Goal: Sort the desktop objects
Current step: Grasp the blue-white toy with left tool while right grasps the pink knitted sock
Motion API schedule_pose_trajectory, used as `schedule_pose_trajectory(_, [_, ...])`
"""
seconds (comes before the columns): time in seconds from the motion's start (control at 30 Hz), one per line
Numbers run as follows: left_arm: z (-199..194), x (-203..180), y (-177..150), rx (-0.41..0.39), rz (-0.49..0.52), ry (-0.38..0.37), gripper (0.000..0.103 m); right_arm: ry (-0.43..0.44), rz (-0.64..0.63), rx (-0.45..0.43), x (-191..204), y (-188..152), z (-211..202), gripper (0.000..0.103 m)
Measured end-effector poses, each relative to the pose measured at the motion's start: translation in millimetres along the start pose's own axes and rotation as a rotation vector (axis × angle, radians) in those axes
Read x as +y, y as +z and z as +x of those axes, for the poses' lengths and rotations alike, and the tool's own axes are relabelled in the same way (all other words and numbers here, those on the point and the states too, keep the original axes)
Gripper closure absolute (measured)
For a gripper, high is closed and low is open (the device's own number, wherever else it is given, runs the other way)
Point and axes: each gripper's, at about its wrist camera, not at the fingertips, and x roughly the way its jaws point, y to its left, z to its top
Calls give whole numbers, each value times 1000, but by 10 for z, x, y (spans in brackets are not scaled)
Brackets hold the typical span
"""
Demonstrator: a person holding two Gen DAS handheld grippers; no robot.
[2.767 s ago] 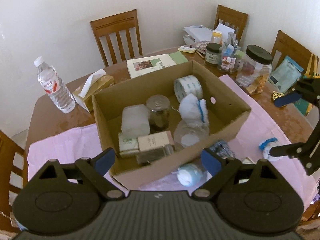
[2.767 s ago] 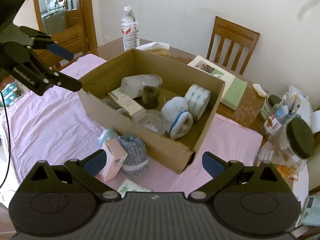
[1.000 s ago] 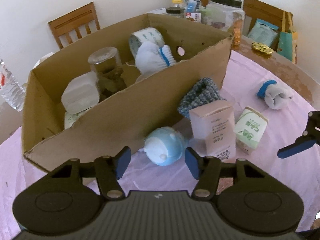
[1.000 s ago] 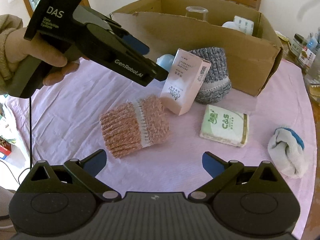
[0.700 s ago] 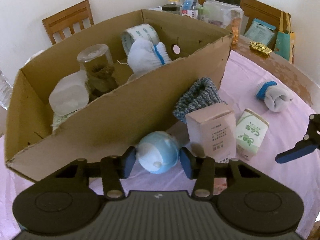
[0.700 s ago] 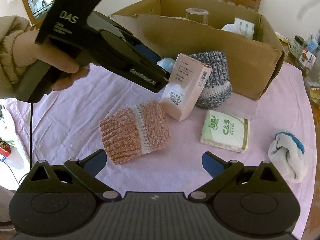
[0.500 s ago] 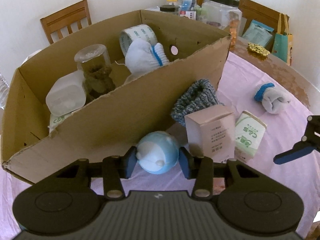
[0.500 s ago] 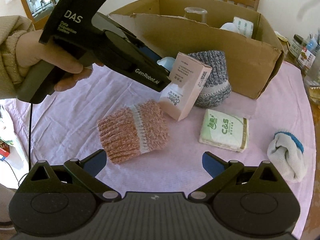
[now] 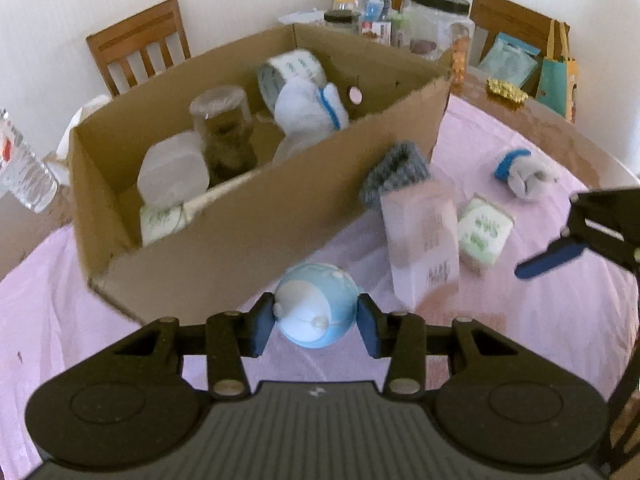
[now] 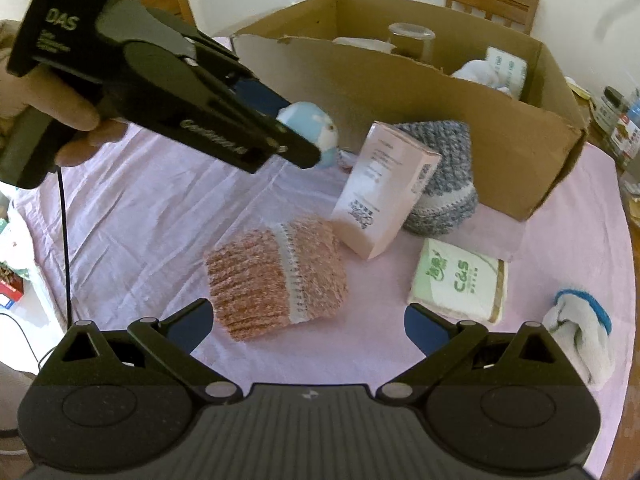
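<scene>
Blue ball toy (image 9: 316,306) sits tight between the two blue pads of the left tool (image 9: 316,322). The pads press on both its sides, so the left tool is closed on it and has hold of it. The toy is round, light blue and white, and it is low, just in front of the near wall of the cardboard box (image 9: 224,240). From the right side view the toy (image 10: 316,124) peeks out past the tip of the left tool (image 10: 298,142), and I cannot tell if it is touching the pink cloth (image 10: 160,216) on the table.

The open top of the box lies up and straight ahead of the left tool. So the toy likely has to go up over that near wall and then down inside, next to the white tub (image 9: 172,172), the glass jar (image 9: 222,128) and the tape roll (image 9: 290,70). The left hand is the one right by the box wall, so this job is its own.

The right tool (image 10: 306,324) is wide open and holds nothing. It hangs over the pink knitted thing (image 10: 276,276). Close by are a pink carton (image 10: 384,192), a grey knitted hat (image 10: 448,184), a green tissue pack (image 10: 456,280) and a white glove with a blue cuff (image 10: 580,332).
</scene>
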Motion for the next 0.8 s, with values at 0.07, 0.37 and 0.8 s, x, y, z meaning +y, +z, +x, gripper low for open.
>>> schedule_pose_trajectory(0.07, [14, 11, -82, 26, -7, 4, 59, 8, -10, 5, 21, 14, 22, 0])
schedule_pose_trajectory(0.37, [153, -11, -346, 92, -12, 9, 40, 25, -62, 67, 88, -2, 187, 0])
schedule_pose_trajectory(0.8, [272, 140, -357, 80, -72, -27, 26, -18, -149, 79, 135, 3, 383, 0])
